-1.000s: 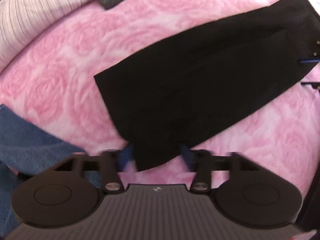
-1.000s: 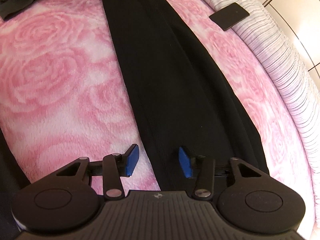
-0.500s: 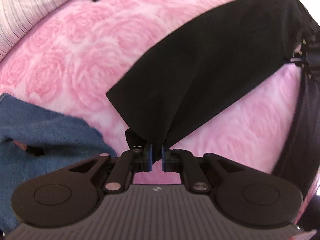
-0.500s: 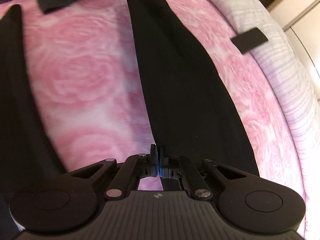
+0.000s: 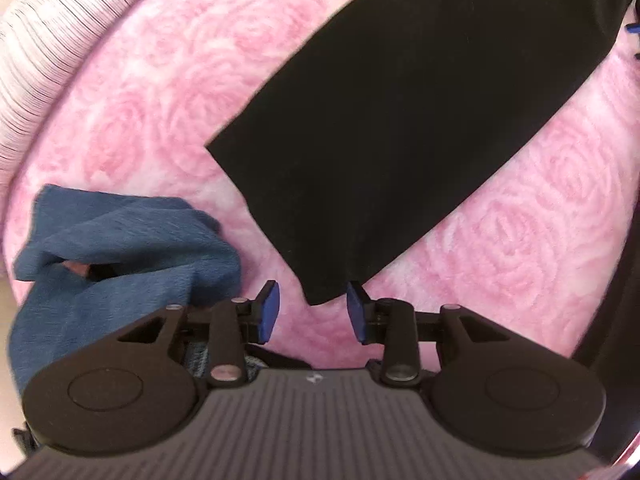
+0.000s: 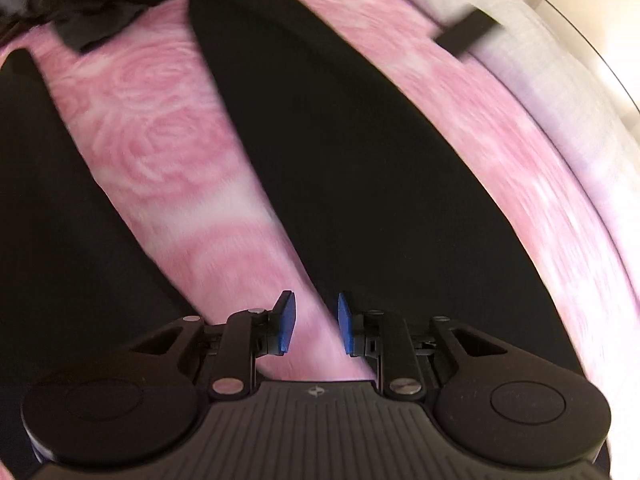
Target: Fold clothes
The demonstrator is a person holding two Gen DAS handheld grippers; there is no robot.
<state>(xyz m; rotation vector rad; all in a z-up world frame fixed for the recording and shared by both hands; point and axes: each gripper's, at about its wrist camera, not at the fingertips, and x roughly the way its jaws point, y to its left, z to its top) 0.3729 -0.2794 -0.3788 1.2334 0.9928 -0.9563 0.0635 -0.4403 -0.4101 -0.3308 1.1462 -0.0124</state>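
Both grippers have let go since half a second ago, when each was pinched shut on an end of the black garment; their jaws have just been opening, and the cloth has dropped back onto the pink rose-patterned blanket [image 5: 160, 92].

From the left wrist view, the left gripper [image 5: 313, 311] has its blue pads spread apart. One corner of the black garment [image 5: 400, 120] reaches down into the top of the gap, close to the right-hand pad, but neither pad presses on it. From there the garment stretches away as a long dark band toward the upper right. A crumpled blue cloth [image 5: 108, 256] lies on the blanket to the left of the gripper, just beside its left finger. A striped pale cover [image 5: 48, 48] fills the upper left corner.

From the right wrist view, which is blurred, the right gripper [image 6: 316, 322] is also spread, with only pink blanket showing between its pads. The black garment [image 6: 360, 160] begins just beside the right-hand pad and runs away toward the top of the picture. A second dark band of fabric [image 6: 60, 200] lies along the left side, apart from the gripper.
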